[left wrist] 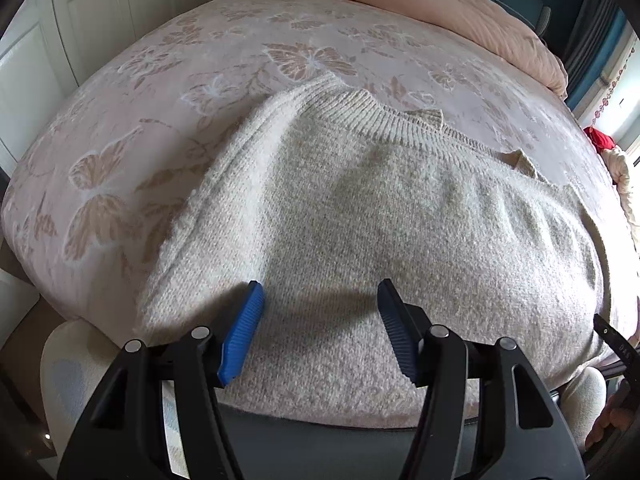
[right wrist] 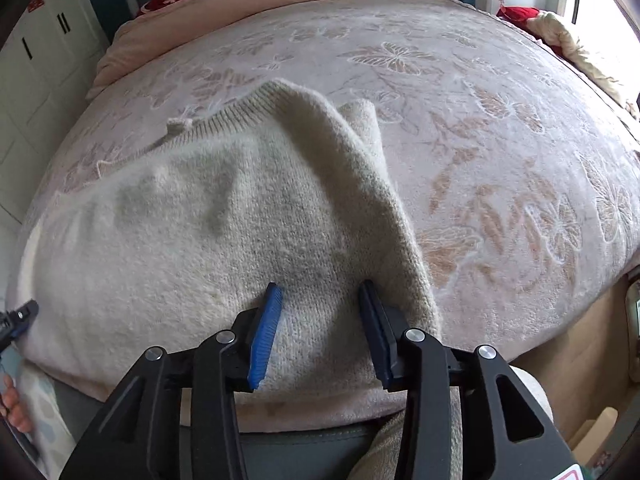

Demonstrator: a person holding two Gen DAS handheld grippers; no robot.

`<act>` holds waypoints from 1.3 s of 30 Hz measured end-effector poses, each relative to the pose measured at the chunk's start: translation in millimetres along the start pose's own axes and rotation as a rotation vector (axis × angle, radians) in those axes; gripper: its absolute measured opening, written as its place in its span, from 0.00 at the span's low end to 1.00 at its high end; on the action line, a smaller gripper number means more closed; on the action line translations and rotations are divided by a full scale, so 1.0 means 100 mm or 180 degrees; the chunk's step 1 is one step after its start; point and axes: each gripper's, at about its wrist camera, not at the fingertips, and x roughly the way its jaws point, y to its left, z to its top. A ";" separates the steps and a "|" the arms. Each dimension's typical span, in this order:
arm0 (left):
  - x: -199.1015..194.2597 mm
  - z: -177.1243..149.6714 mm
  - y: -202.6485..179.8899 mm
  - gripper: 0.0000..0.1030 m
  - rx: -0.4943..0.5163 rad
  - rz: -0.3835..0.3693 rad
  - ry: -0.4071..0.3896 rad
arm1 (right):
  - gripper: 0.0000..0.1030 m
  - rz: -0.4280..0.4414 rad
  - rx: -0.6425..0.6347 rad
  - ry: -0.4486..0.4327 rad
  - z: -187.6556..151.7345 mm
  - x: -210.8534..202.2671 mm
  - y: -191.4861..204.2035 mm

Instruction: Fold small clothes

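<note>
Right wrist: sweater hem behind jaws.

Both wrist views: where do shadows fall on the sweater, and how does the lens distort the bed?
Left wrist view: the left gripper casts a dark shadow on the sweater between its open fingers; the bed bulges like a dome.
Right wrist view: a fainter shadow lies under the right gripper; window glare burns out the top right corner, and the bed curves likewise.
</note>
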 end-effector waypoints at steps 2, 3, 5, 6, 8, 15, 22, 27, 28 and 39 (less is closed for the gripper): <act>-0.10 -0.03 0.06 0.56 -0.0108 -0.0114 -0.0024 | 0.38 0.0125 0.0076 -0.0049 0.04 -0.14 0.02; -0.13 -0.04 0.07 0.56 -0.0130 -0.0142 -0.0029 | 0.39 0.0191 0.0102 -0.0091 0.06 -0.21 0.04; -0.15 -0.07 0.07 0.57 -0.0104 -0.0137 -0.0016 | 0.39 0.0266 0.0115 -0.0133 0.11 -0.28 0.09; -0.13 -0.07 0.06 0.57 -0.0077 -0.0121 0.0003 | 0.39 0.0289 0.0116 -0.0135 0.14 -0.28 0.11; -0.07 -0.08 0.06 0.57 -0.0047 -0.0072 0.0045 | 0.45 0.0220 0.0090 -0.0196 0.25 -0.27 0.13; -0.24 0.20 0.21 0.63 -0.0262 -0.0199 -0.0229 | 0.62 -0.0014 0.0115 -0.0223 0.80 -0.03 -0.04; 0.28 0.93 0.37 0.71 -0.0491 -0.0110 -0.0027 | 0.68 0.0152 0.0180 0.0111 1.23 0.54 0.08; 0.51 1.03 0.46 0.12 -0.0616 -0.0249 0.0120 | 0.10 0.0473 0.0225 0.0143 1.24 0.61 0.22; 0.42 1.05 0.46 0.12 -0.0642 -0.0315 0.0036 | 0.09 0.0579 0.0261 -0.0043 1.27 0.44 0.20; 0.51 1.08 0.19 0.22 -0.0173 0.0236 0.0019 | 0.24 0.0047 0.0235 -0.0077 1.30 0.57 0.10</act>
